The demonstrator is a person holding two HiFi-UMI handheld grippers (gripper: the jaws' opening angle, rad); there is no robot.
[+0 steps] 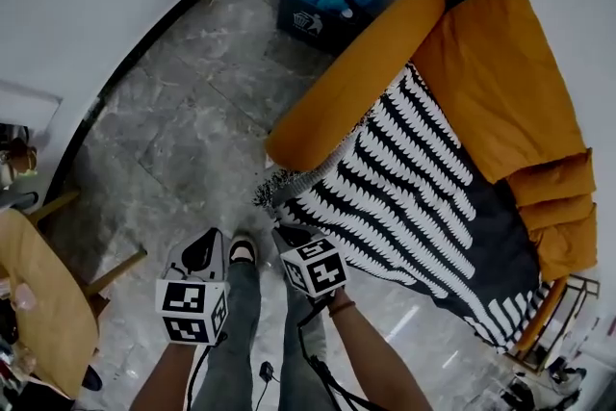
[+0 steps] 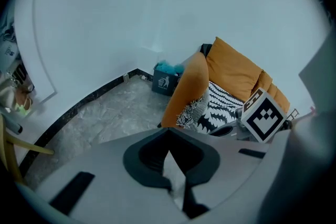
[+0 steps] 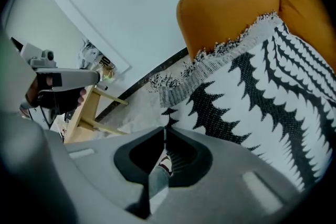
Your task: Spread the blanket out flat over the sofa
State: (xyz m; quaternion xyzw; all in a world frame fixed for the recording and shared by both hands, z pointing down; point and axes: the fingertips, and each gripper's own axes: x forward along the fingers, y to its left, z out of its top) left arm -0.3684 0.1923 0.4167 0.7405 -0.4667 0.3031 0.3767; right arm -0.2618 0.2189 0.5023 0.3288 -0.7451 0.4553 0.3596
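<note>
A black-and-white zigzag blanket point(image 1: 414, 188) lies spread over the seat of the orange sofa point(image 1: 491, 72), reaching from the left armrest to the right end. Its fringed corner point(image 1: 281, 186) hangs bunched over the front edge below the armrest. My left gripper point(image 1: 204, 252) is held over the floor in front of the sofa, shut and empty. My right gripper point(image 1: 289, 234) is just short of that hanging corner, also shut with nothing in it. The blanket point(image 3: 262, 97) fills the right gripper view, while the left gripper view shows the sofa point(image 2: 231, 68) farther off.
A dark bin point(image 1: 322, 5) with teal stuff stands in the corner beyond the armrest. A wooden chair point(image 1: 38, 294) is at the left. A small metal-framed stand point(image 1: 558, 313) sits at the sofa's right end. The person's legs and shoe point(image 1: 241, 250) are between the grippers, on grey marble floor.
</note>
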